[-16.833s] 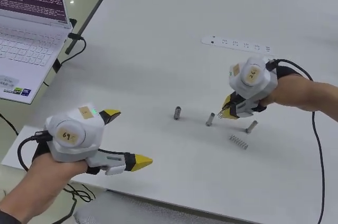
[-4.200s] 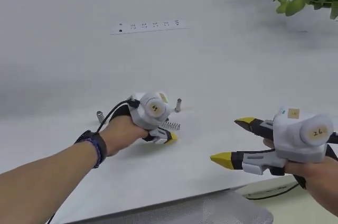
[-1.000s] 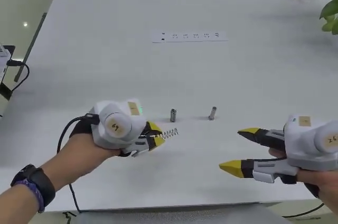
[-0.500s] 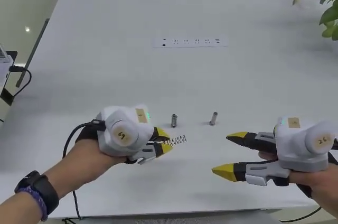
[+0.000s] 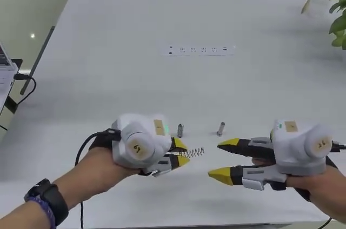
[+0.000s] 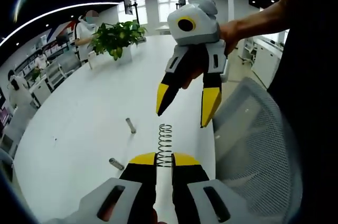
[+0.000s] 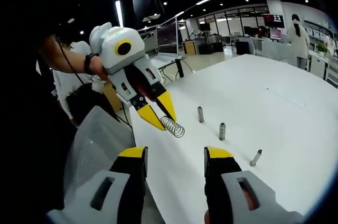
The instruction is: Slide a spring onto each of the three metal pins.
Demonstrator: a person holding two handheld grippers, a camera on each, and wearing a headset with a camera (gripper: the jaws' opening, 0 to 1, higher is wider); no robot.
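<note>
Above white desk [image 5: 162, 13], I'm clamping thin silvery coiled spring [image 5: 195, 153] by end coils in left tool [image 5: 184, 152]; right tool [image 5: 217, 159] hanging released. Spring seeming light, floppy, crushable.

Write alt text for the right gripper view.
The left gripper, at upper left, grips a small spring by one end over a white table. The right gripper stands open in the foreground, and three metal pins sit on the table beyond.

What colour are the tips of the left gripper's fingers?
Yellow; the left gripper's fingers are otherwise black. Best seen in the left gripper view.
</note>
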